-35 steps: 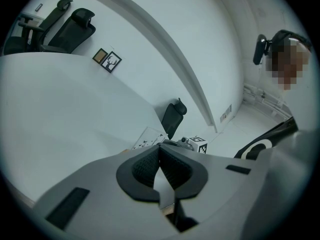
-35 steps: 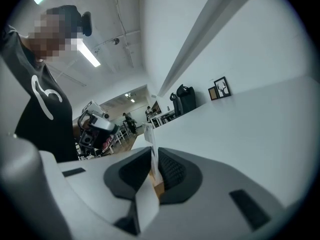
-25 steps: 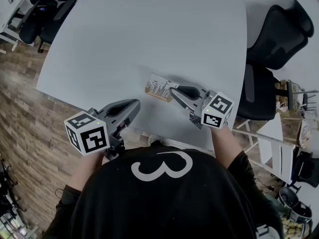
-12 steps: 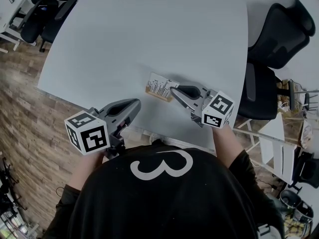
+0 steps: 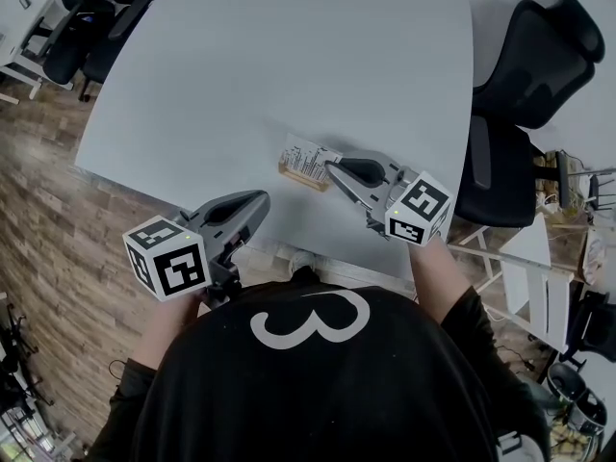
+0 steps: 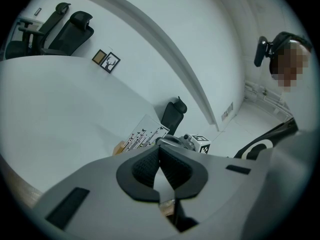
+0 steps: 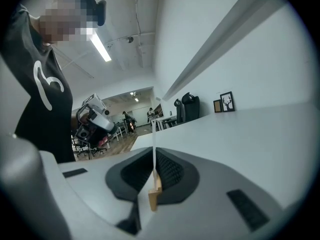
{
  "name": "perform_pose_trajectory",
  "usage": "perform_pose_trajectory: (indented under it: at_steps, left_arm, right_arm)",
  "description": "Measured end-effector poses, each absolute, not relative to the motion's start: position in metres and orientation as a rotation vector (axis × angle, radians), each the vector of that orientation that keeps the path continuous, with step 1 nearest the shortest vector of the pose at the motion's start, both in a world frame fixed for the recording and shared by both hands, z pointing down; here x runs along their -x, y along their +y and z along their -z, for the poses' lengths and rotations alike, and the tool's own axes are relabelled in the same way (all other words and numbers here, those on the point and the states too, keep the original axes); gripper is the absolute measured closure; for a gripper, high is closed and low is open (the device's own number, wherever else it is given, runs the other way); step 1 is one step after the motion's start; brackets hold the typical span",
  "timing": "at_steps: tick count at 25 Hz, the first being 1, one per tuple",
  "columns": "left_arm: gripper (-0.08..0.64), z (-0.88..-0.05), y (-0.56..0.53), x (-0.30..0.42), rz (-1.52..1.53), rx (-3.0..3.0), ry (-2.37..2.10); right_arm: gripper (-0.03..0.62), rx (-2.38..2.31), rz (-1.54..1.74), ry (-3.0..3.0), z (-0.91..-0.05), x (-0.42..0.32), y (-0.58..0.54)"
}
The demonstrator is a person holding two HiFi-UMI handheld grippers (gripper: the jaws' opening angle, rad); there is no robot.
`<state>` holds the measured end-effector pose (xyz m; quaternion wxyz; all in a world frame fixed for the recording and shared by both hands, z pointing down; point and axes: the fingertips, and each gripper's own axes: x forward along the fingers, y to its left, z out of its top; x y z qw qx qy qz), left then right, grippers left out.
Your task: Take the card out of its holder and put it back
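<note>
Nearly nothing has shifted: our right gripper (image 5: 332, 168) stays clamped on the card (image 5: 308, 158), which is seated in its wooden holder (image 5: 289, 172) toward the table's (image 5: 289, 65) near edge. Our left gripper (image 5: 258, 202) waits closed and empty. We should pull straight up so the holder doesn't tip.

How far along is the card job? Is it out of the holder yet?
Done: nothing finished. The card still sits in its wooden holder on the table.
In hand: the right gripper is shut on the card's edge, placed to pull it out. The left gripper is shut and empty, near the table's front edge and clear of the holder.
Left: lift the card out, then slot it back.
</note>
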<state>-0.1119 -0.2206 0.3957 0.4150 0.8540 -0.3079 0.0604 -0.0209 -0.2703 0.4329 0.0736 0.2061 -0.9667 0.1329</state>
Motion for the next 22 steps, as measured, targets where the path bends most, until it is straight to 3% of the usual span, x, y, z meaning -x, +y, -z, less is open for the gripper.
perform_pose_trajectory:
  at_steps: [22]
  left_arm:
    - [0.549,-0.362,-0.147,0.095,-0.048,-2.172,-0.823]
  right_arm:
    - [0.571,-0.785,-0.19,-3.004,-0.326,-0.009,-0.204]
